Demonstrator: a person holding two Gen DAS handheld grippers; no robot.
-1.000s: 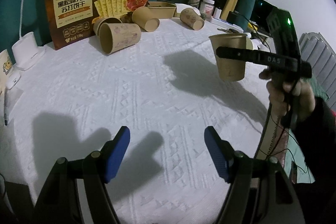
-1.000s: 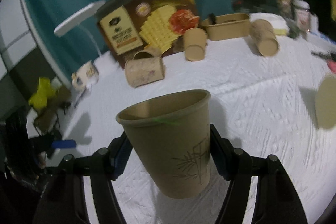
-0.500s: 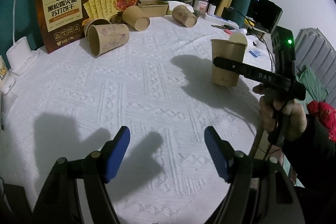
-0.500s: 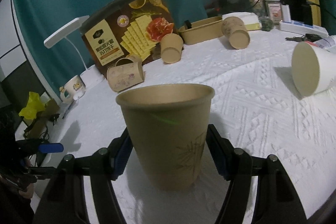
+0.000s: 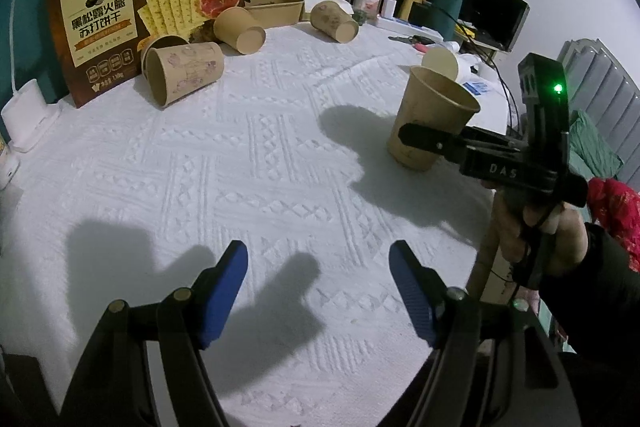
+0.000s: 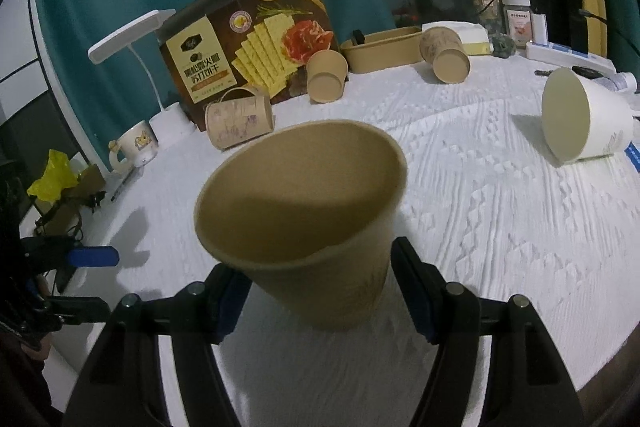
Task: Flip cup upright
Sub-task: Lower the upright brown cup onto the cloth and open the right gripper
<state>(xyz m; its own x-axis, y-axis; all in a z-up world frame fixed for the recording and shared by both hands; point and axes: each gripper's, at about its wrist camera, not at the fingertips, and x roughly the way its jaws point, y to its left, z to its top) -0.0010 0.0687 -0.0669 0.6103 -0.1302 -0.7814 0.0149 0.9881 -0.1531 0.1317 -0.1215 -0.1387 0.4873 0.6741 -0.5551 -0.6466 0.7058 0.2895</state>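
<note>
Gripping the cup (image 6: 316, 223) (mouth up), right fingers (image 6: 416, 291) pinch it; left fingers (image 5: 224, 291) spread, empty.

Left wrist view low over tablecloth (image 5: 280, 155), facing cracker box (image 5: 132, 11); right wrist view close behind cup (image 6: 316, 227); both share box.

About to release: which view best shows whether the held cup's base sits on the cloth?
Left wrist: the cup appears side-on, base against the tablecloth. Right wrist looks into the cup's mouth; its base is barely visible.
</note>
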